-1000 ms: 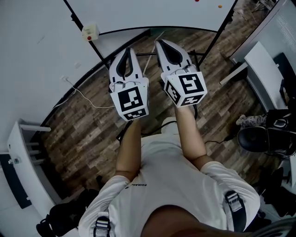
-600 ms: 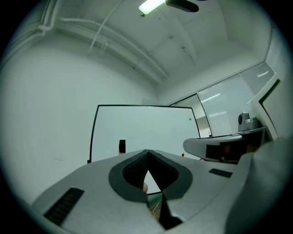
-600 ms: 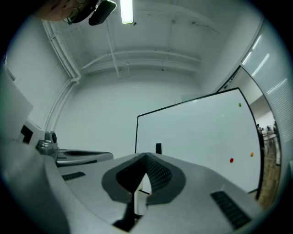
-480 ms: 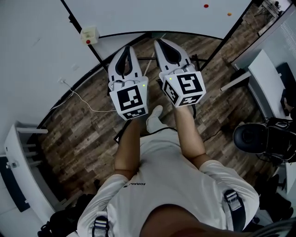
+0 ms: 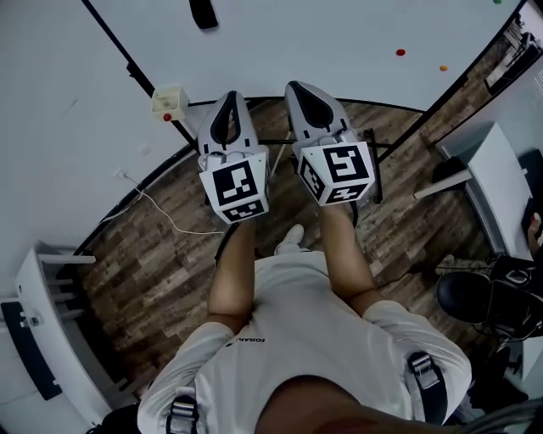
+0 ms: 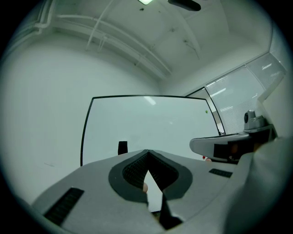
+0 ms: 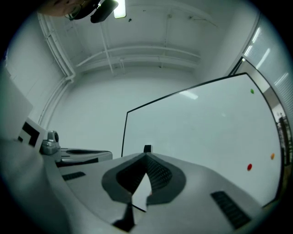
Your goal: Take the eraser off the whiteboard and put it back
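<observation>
Head view: I hold both grippers out side by side towards the board, with the eraser ahead.

My bare forearms reach forward in parallel. The left gripper (image 5: pixel 230 96) and right gripper (image 5: pixel 298 86) point almost level at the black-framed white whiteboard (image 5: pixel 339 38). Each gripper view shows its fingers (image 6: pixel 91 192) pressed together at the tips with nothing between them. The small black rectangular eraser (image 5: pixel 204 13) sits on the board's face, past the left gripper's tip and apart from it. Compared with a second ago, the board fills more of the top of the head view. The eraser has come into sight, and the red round magnet (image 5: pixel 400 52) and orange round magnet (image 5: pixel 443 68) sit lower. The dark print on my white T-shirt (image 5: pixel 297 339) is too small to read.
</observation>
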{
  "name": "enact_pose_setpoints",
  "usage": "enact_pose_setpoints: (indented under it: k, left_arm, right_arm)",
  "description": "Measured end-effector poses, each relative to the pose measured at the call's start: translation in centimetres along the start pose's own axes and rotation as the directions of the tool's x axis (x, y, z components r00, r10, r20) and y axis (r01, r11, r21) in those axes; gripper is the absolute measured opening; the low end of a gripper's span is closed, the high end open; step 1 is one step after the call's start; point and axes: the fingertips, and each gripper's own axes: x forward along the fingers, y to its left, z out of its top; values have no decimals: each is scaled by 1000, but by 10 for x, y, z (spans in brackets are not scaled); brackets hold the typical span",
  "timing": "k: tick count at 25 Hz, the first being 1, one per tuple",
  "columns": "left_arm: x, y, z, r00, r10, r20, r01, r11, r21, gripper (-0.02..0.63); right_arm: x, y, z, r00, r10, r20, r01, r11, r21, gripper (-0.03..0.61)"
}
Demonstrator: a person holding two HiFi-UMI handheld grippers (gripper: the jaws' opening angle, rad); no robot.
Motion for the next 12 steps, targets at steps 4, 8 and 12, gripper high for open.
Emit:
enact_pose_setpoints:
  k: [4, 8, 12]
  left_arm:
    - [41, 8, -6, 1000, 5, 1, -5, 1000, 12, 3]
    - [71, 20, -12, 1000, 21, 7, -21, 1000, 22, 3]
    - [100, 28, -21, 999, 33, 3, -33, 999, 32, 3]
  right_arm:
    - [39, -19, -4, 1000, 6, 9, -6, 1000, 8, 14]
    - [72, -27, -9, 999, 27, 18, -27, 1000, 5, 14]
    - [102, -38, -16, 999, 40, 21, -41, 999, 14, 14]
